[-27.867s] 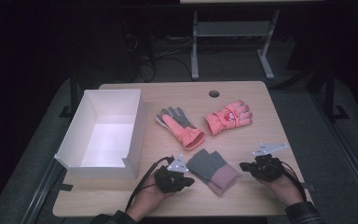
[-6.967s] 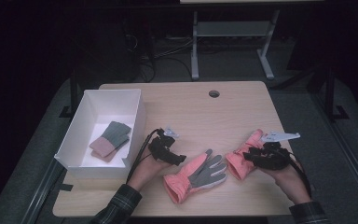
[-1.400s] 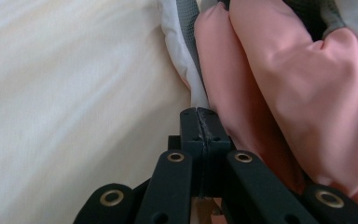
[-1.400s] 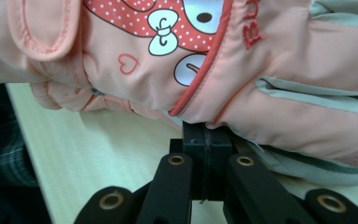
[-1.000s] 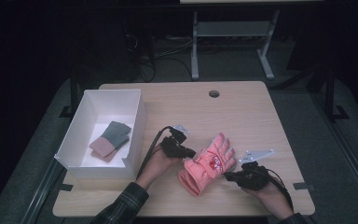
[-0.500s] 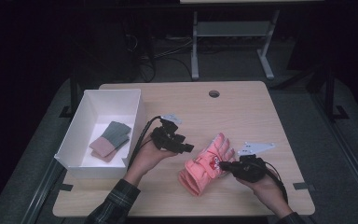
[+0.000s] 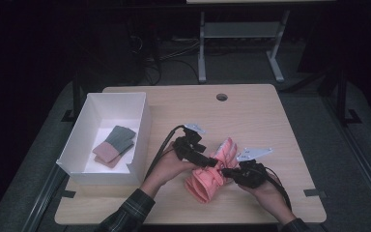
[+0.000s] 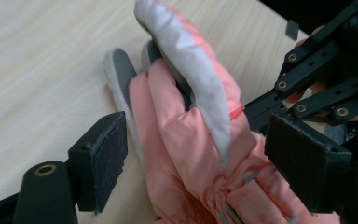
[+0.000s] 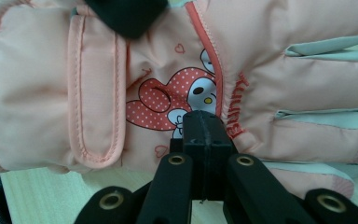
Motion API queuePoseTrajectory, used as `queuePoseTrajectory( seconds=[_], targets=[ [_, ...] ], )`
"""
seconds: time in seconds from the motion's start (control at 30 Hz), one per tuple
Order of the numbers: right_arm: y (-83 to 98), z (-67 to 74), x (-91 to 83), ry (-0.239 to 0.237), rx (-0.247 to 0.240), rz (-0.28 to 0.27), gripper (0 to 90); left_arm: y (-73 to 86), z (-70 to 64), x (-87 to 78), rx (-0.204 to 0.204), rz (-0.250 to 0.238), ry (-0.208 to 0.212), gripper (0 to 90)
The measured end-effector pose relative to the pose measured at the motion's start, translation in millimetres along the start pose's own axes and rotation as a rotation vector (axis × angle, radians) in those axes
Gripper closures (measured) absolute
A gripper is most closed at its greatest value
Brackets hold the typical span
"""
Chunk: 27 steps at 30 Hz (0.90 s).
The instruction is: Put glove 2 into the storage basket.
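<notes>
A pair of pink winter gloves (image 7: 207,178) lies bunched at the front middle of the table, one against the other. In the left gripper view the gloves (image 8: 186,140) stand tipped up on edge, grey palm side showing. My left gripper (image 7: 210,163) has just been opening; its jaws stand wide either side of the gloves, and the pads (image 8: 105,161) do not press on them. My right gripper (image 9: 205,135) is shut, its tips pinching the pink glove (image 9: 121,93) beside its cartoon print. From above, the right gripper (image 7: 226,170) meets the gloves from the right.
A white box (image 7: 142,123) stands at the table's left, with a folded grey and pink pair (image 7: 115,145) inside. A round cable hole (image 7: 221,96) sits near the far edge. The table (image 7: 251,116) is bare wood behind the gloves. A metal frame (image 7: 202,43) stands beyond.
The left gripper has let go of the gloves, opened and come back around them. The right gripper has slid left onto the gloves, which now stand bunched on edge.
</notes>
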State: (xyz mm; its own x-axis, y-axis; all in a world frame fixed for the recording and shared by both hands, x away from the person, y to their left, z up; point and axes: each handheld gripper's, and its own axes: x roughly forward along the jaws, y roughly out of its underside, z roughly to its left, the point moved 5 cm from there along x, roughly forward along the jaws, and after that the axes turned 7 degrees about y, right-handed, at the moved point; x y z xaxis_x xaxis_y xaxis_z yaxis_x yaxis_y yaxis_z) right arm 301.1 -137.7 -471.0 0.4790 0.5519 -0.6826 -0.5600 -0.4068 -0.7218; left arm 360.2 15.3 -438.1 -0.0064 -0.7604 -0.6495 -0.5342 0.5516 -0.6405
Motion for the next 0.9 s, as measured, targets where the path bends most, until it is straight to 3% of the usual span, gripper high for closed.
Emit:
queuePoseTrajectory(
  seconds=[0.2, 0.27, 0.33, 0.47, 0.53, 0.77, 0.9],
  targets=[
    [3.2, 1.2, 3.3, 0.013, -0.023, 0.013, 90.0, 7.2, 5.3, 11.2, -0.032, 0.000, 0.019, 20.2],
    [4.9, 1.8, 6.1, 0.019, -0.022, 0.024, 90.0, 11.2, 8.2, 15.9, -0.020, 0.032, 0.003, 19.3],
    [6.6, 1.9, 7.1, 0.024, -0.037, 0.034, 90.0, 16.9, 12.9, 21.8, -0.032, 0.054, 0.008, 18.8],
    [7.5, 0.5, 3.9, 0.031, -0.046, 0.029, 90.0, 20.8, 18.6, 22.8, -0.035, 0.065, 0.004, 18.2],
    [9.7, -2.8, 0.0, 0.049, -0.047, 0.034, 90.0, 23.8, 22.7, 24.3, -0.052, 0.063, 0.023, 18.1],
    [15.1, -5.7, 8.4, 0.038, -0.034, 0.061, 90.0, 28.0, 25.7, 32.9, -0.073, 0.093, 0.061, 17.6],
    [16.1, -5.5, 12.3, 0.039, -0.035, 0.065, 90.0, 30.7, 27.1, 38.6, -0.102, 0.116, 0.107, 17.4]
  ],
)
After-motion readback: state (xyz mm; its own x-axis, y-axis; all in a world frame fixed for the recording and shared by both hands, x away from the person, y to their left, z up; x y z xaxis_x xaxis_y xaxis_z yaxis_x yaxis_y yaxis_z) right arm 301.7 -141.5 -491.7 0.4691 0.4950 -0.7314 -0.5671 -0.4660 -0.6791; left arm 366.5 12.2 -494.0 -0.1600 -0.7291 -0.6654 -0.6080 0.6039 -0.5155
